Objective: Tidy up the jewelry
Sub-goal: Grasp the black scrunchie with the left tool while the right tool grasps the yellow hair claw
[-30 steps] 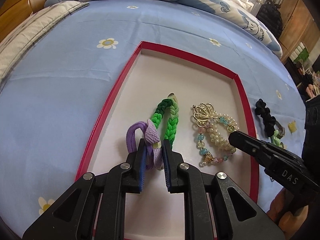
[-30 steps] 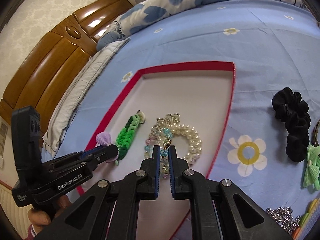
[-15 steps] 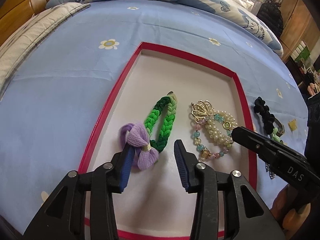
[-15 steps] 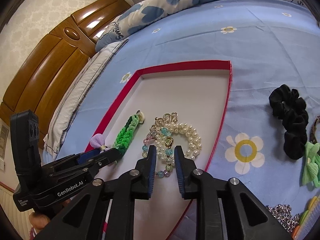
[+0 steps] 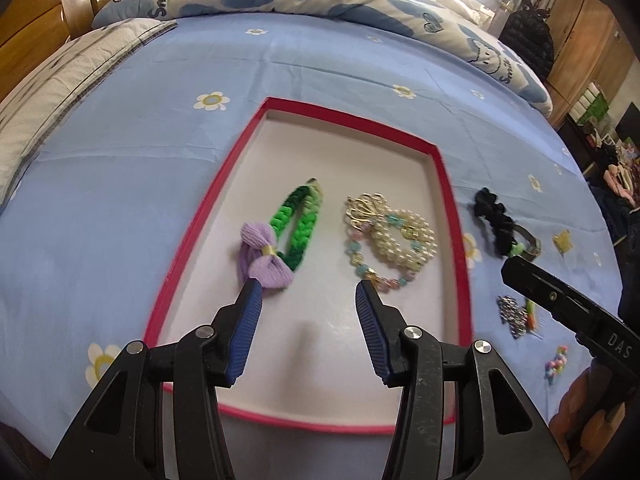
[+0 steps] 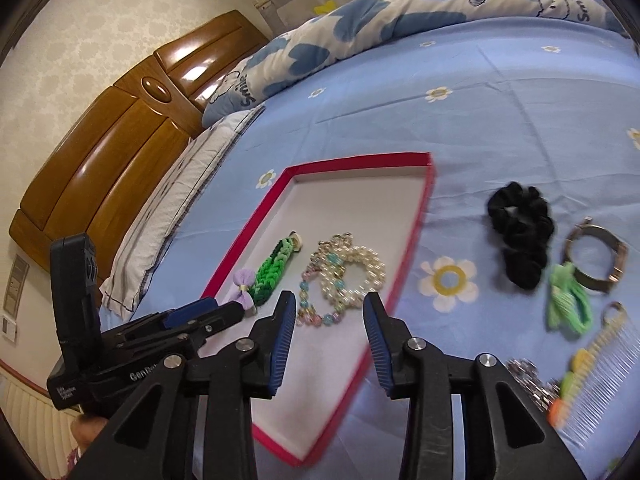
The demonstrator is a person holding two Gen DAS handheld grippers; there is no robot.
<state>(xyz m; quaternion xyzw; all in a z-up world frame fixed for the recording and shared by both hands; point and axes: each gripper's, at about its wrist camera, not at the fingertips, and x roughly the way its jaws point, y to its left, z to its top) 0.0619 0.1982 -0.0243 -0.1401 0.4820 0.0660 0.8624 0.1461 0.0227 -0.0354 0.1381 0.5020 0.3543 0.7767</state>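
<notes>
Left wrist view: we see the left gripper (image 5: pixel 308 292) with its fingers (image 5: pixel 245 332) released; they have just been opening, and nothing lies between them. Just beyond the left fingertip lies the purple bow tie (image 5: pixel 265 258), touching the green braided band (image 5: pixel 301 220) behind it. Ahead of the right fingertip rests the pearl bracelet (image 5: pixel 394 236) with its gold ornament. All three sit inside the red-rimmed tray (image 5: pixel 188 240) on the blue bed sheet (image 5: pixel 120 160).

Right wrist view: we see the right gripper (image 6: pixel 331 312) likewise released, its jaws having just been opening, with no object between the fingers (image 6: pixel 280 344). The pearl bracelet (image 6: pixel 348 274) lies just beyond the fingertips, apart from them, in the tray (image 6: pixel 416 220). Right of the fingers, outside the tray, lie a black scrunchie (image 6: pixel 522 232), a metal bangle (image 6: pixel 596 256), a green bow (image 6: pixel 566 300), a comb (image 6: pixel 592 364) and a silver chain (image 6: pixel 528 380). Left of the fingers appears the left gripper (image 6: pixel 224 312).
</notes>
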